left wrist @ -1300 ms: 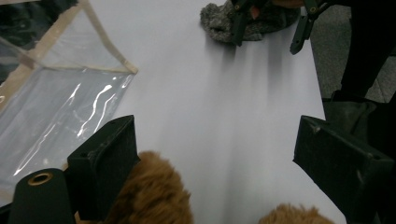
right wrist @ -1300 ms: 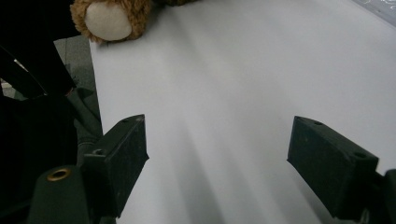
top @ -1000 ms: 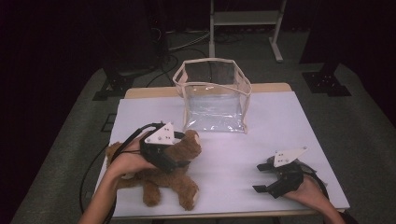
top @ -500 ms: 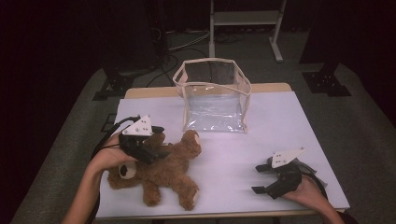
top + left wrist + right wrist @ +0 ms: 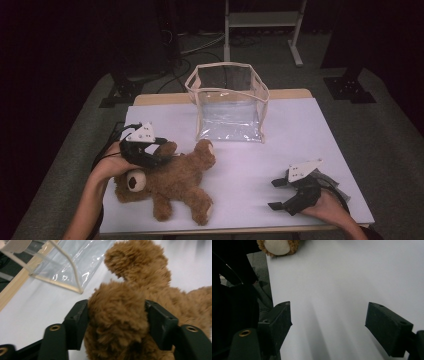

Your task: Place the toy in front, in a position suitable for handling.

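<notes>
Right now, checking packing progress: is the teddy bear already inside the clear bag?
No, the teddy bear lies on the table in front of the clear bag.

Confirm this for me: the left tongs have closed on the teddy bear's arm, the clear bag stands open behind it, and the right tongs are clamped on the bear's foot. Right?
Not quite. The right tongs hold nothing: the right gripper view shows their jaws wide apart over bare table, away from the teddy bear. The rest stands: the left tongs have just been closing and press on the bear's limb, and the clear bag stands open behind it.
</notes>
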A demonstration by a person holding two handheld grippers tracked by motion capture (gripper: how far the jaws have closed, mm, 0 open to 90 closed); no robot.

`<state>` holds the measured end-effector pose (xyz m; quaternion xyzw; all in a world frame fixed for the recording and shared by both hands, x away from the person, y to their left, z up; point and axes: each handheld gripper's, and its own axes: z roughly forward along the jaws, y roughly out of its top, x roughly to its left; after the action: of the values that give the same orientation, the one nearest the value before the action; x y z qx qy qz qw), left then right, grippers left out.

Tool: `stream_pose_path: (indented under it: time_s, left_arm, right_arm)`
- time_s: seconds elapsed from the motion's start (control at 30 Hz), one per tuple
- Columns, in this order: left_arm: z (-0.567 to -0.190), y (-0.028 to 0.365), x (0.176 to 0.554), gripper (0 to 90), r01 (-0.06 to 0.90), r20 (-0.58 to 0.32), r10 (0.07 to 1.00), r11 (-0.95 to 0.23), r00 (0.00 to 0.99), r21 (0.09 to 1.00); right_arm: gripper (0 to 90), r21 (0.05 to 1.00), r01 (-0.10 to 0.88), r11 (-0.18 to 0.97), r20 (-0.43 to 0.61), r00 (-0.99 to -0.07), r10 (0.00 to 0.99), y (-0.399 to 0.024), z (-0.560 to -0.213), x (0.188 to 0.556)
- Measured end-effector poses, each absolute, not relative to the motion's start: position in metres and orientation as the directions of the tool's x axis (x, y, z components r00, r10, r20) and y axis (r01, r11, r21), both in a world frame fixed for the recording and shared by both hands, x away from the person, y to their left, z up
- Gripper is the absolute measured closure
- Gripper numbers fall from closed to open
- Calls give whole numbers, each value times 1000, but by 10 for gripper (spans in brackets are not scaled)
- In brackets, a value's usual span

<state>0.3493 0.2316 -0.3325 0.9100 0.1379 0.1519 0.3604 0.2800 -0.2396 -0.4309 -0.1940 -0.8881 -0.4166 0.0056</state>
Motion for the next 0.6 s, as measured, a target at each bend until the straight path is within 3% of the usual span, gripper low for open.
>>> stream_pose_path:
  time_s: [0.13,0.27,0.4,0.6]
  left_arm:
    - [-335,234,349,452,127,193,356,-704,914,699]
    - [-336,234,348,592,113,227,364,-713,903,692]
    - [-336,231,348,664,108,257,373,-726,891,679]
    - [-334,231,346,710,89,269,348,-742,898,664]
  right_arm:
    - [194,737,350,578,174,-925,338,-239,-431,280]
    - [197,738,344,581,172,-928,331,-237,-432,280]
    - [211,731,344,590,178,-930,321,-235,-433,279]
    - [218,733,341,588,180,-932,315,-230,-433,279]
